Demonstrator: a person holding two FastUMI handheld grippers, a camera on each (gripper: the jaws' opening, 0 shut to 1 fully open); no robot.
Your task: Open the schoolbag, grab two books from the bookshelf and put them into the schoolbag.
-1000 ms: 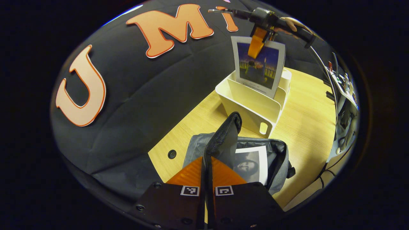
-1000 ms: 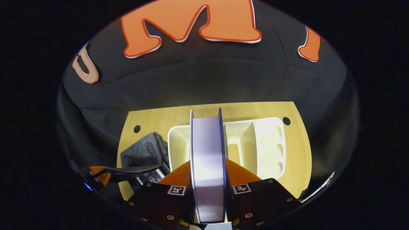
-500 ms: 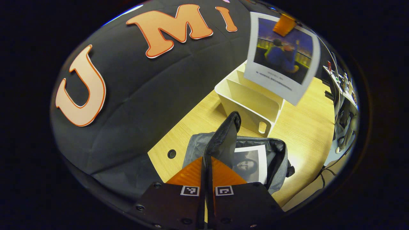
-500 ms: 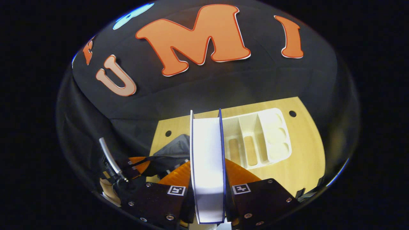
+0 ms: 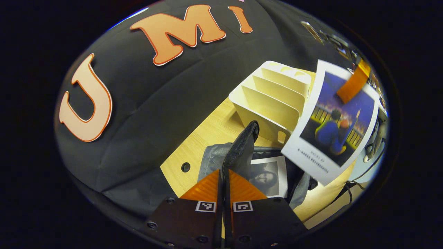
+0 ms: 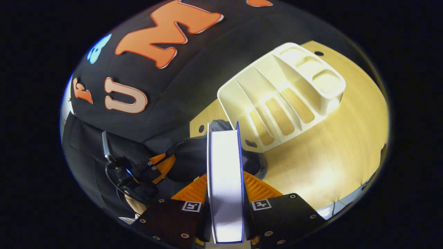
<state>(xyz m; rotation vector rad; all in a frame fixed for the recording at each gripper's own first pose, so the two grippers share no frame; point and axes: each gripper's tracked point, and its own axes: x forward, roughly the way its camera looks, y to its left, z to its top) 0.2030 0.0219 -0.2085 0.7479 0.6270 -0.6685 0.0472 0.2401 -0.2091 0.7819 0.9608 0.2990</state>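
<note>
My left gripper (image 5: 223, 172) is shut on the black zipper flap (image 5: 242, 145) of the grey schoolbag (image 5: 211, 159), holding it up and open. Inside the bag lies a book with a black-and-white portrait cover (image 5: 269, 175). My right gripper (image 6: 225, 177) is shut on a second book (image 6: 225, 186), seen edge-on with white pages. In the left gripper view this blue-covered book (image 5: 332, 128) hangs tilted just right of the bag's opening, with a right finger (image 5: 353, 83) on its top. The white bookshelf (image 5: 273, 100) stands behind the bag with no books in it.
The wooden table (image 6: 328, 148) stretches right of the bookshelf (image 6: 283, 100). The left gripper (image 6: 157, 166) and the hand holding it sit low left in the right gripper view, with the dark bag (image 6: 193, 160) beside them. Cable holes (image 5: 186, 167) dot the tabletop.
The right gripper has carried the blue-covered book up out of the bookshelf, then down and across to the bag's opening, tilting it. The left gripper still holds the flap in the same place.
</note>
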